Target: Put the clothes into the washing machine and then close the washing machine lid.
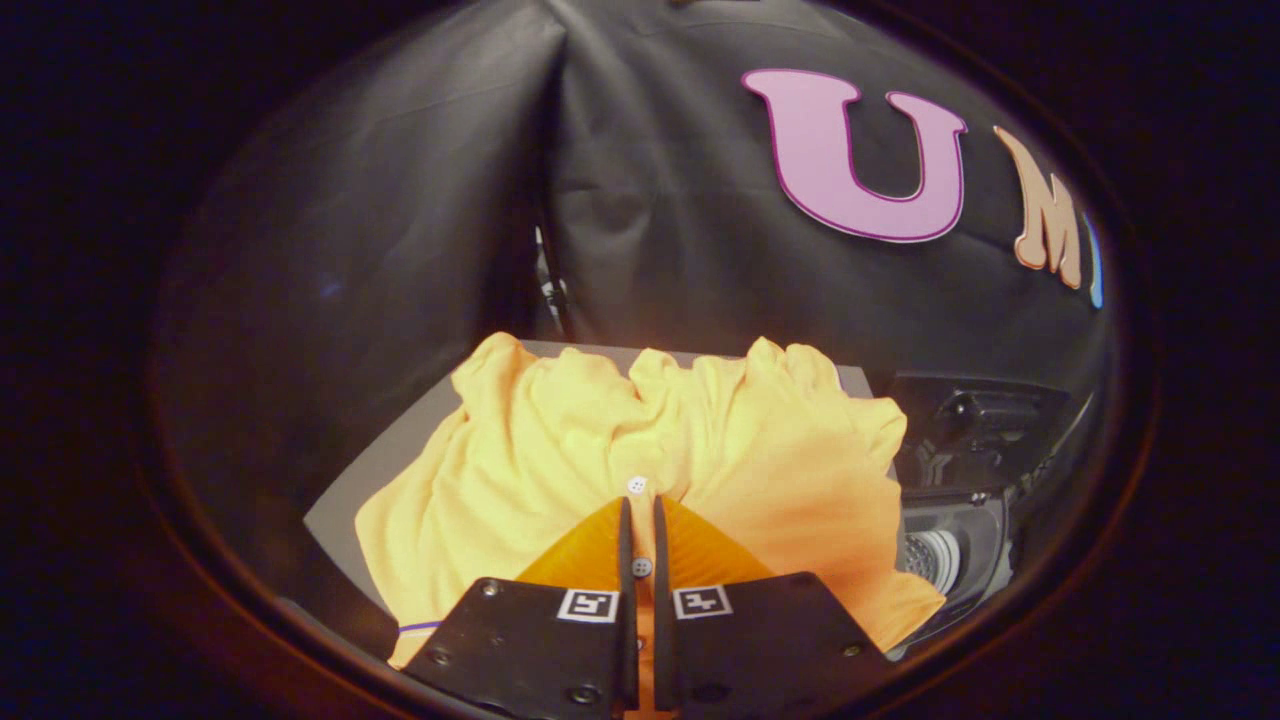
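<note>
Yellow shirt (640, 440) pinched in the gripper (640, 515), washer (950, 500) open just to its right

Both fingers (625, 540) are nearly closed on the shirt's button placket, with a thin strip of cloth and one button in the narrow gap between them and a second button just ahead of the tips. Beyond the fingers the shirt spreads in bunched folds over a grey table (390, 470), its far edge lying near the table's back edge and its left edge leaving a bare strip of table on that side. On the right the cloth reaches the washer and partly drapes over its rim; the drum (935, 560) shows beside the cloth, and the lid (975, 420) stands raised behind it. Black booth wall (400, 220) rises close behind the table
</note>
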Tool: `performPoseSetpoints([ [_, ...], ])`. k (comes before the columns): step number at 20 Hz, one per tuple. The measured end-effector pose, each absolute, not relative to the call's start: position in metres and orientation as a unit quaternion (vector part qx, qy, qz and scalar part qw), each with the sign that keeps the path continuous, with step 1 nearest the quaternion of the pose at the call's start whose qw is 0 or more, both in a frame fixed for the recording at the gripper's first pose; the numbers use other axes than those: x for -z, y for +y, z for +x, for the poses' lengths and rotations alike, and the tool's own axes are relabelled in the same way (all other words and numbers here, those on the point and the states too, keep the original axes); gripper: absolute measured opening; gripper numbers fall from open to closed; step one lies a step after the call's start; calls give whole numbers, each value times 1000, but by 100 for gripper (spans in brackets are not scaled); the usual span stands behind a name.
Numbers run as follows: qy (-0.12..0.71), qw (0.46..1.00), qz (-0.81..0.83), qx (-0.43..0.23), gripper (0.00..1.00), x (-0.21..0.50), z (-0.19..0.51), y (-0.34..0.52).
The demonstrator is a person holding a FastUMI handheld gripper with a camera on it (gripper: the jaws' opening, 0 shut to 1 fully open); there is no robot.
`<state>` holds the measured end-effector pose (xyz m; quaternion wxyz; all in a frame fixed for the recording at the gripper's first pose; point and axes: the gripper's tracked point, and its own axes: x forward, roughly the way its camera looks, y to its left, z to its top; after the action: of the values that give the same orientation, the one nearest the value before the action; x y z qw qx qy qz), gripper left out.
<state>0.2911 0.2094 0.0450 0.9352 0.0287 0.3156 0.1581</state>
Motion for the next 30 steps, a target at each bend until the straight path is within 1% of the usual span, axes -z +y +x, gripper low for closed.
performPoseSetpoints([
  [3,289,936,84,-182,5,-73,269,198],
  [5,271,942,80,-183,5,-98,259,178],
  [10,227,959,58,-161,5,-149,244,125],
  [14,221,961,76,-149,5,-167,238,82],
  [20,187,973,79,-110,4,-200,229,-3],
  [25,172,979,64,-89,4,-195,235,-61],
  [28,176,979,60,-80,4,-164,248,-86],
  [30,186,978,63,-74,5,-129,261,-100],
])
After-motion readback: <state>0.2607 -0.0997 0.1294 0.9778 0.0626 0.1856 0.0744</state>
